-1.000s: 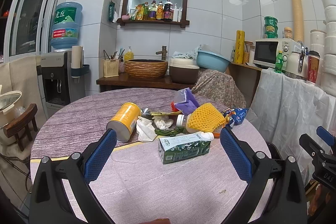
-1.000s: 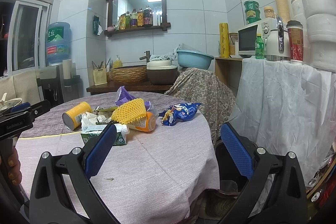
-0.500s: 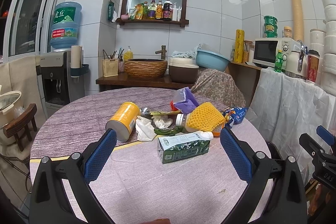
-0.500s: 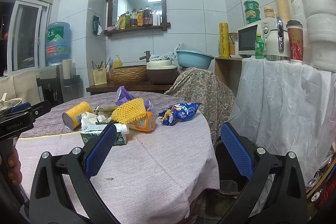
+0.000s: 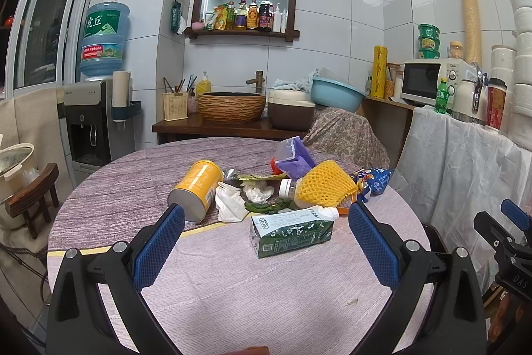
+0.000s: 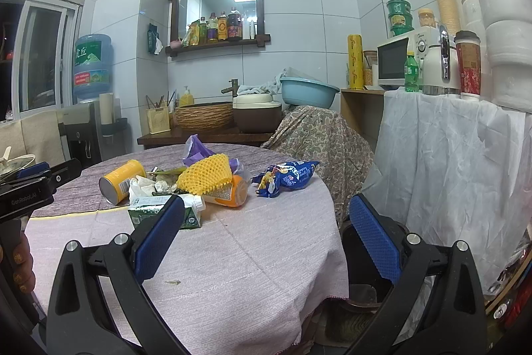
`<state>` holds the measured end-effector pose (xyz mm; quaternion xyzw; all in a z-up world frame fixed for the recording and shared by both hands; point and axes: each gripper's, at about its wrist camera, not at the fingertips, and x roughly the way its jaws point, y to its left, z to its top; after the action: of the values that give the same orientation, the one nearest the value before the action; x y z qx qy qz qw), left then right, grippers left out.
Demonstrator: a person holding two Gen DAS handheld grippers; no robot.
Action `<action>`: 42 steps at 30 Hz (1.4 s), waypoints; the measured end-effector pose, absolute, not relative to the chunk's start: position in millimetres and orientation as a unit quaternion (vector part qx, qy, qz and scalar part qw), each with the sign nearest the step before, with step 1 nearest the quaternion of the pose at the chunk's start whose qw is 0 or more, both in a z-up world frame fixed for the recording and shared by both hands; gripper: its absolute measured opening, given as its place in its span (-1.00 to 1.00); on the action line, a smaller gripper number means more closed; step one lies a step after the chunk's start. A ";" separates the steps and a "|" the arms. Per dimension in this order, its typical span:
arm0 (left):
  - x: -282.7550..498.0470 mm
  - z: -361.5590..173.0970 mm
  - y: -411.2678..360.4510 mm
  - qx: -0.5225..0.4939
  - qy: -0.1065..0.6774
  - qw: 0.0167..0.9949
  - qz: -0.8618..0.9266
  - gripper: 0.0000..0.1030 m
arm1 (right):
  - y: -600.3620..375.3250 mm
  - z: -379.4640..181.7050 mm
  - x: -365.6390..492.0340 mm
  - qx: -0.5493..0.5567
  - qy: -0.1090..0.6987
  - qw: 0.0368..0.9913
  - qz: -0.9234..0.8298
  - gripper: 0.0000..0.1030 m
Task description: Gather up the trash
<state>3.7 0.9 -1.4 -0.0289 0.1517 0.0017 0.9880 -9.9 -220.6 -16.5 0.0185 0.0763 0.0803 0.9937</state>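
A pile of trash lies mid-table: a green milk carton [image 5: 291, 233], a yellow can [image 5: 196, 190] on its side, white tissues [image 5: 229, 202], a yellow foam net [image 5: 324, 183] over an orange bottle [image 6: 229, 192], a purple bag [image 5: 294, 157] and a blue snack bag [image 6: 287, 177]. My left gripper [image 5: 264, 235] is open and empty, just short of the carton. My right gripper [image 6: 266, 230] is open and empty over the table's right edge, above a dark bin [image 6: 362, 285] on the floor.
The round table has a pinkish cloth [image 5: 266, 295]. A white-draped counter [image 6: 449, 155] with a microwave and bottles stands at the right. A sink shelf [image 5: 229, 128] is behind, a water dispenser [image 5: 93, 118] and a stool [image 5: 31, 198] at the left.
Almost nothing: the left wrist view has shifted very slightly. Both grippers stay open.
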 end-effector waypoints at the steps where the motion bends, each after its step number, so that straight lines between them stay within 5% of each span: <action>1: 3.7 -1.9 0.9 -0.029 0.152 0.988 0.002 0.90 | -220.8 -16.2 -9.9 0.019 0.076 0.994 0.080 0.90; 42: 4.9 -5.7 0.7 -0.023 0.158 0.987 0.002 0.90 | -219.5 -18.8 -10.5 0.017 0.075 0.993 0.084 0.90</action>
<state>4.9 0.7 -5.7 -0.0232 0.1584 0.0024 0.9871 -10.5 -219.5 -18.8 0.0171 0.0755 0.0843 0.9934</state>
